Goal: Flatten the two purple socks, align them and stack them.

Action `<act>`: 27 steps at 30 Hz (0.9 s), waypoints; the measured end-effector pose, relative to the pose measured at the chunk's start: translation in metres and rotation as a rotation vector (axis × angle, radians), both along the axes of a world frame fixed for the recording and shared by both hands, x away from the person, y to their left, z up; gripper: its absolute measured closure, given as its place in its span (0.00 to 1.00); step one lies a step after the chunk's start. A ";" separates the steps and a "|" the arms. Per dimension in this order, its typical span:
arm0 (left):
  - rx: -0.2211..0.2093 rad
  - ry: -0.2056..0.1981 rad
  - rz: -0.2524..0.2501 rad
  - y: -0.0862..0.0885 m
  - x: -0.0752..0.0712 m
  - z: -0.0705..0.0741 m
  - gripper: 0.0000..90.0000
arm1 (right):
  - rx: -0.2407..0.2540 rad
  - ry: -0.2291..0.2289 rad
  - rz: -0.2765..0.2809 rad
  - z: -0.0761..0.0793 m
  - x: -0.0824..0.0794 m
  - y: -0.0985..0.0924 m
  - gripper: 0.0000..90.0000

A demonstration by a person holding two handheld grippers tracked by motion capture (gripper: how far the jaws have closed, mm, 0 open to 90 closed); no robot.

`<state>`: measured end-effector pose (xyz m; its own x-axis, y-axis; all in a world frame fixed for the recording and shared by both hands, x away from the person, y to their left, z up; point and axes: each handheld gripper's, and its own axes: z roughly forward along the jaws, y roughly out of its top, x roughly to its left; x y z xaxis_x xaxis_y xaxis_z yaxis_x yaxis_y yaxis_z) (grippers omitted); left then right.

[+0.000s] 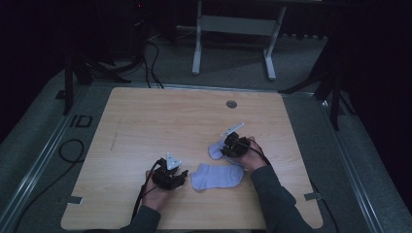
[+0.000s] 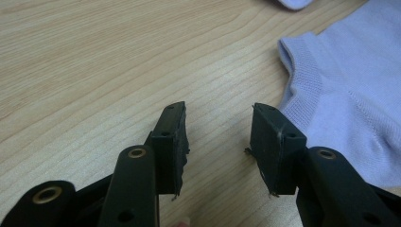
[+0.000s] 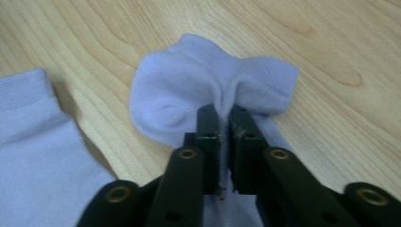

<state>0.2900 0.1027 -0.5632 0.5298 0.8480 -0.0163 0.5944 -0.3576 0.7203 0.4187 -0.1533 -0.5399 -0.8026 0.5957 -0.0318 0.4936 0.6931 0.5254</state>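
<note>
Item: two pale lilac socks on the bench [image 1: 145,116], no box, bin or basket among them; the flat sock [image 1: 216,175] lies at about 5 o'clock from the bench's middle, and the bunched sock [image 3: 198,90] just beyond it at about 4 o'clock. Right claw [image 3: 225,124] is clamped on a thin pleat of the bunched sock; left claw [image 2: 218,137] stands half open over bare wood, gripping nothing, just beside the flat sock's cuff. Risk, as I judge it: so slight a pinch may slip on lifting, dropping the sock, or it may drag across its neighbour.
</note>
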 end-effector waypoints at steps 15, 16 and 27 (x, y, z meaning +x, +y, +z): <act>-0.012 0.004 0.002 0.001 0.001 0.000 0.61 | 0.017 -0.029 -0.028 0.010 -0.001 -0.020 0.96; -0.013 0.005 0.001 0.002 0.001 0.000 0.61 | 0.021 -0.034 -0.030 0.012 -0.002 -0.022 0.96; -0.014 0.011 0.003 0.002 0.001 0.000 0.62 | 0.080 -0.081 -0.035 0.039 -0.014 -0.044 0.96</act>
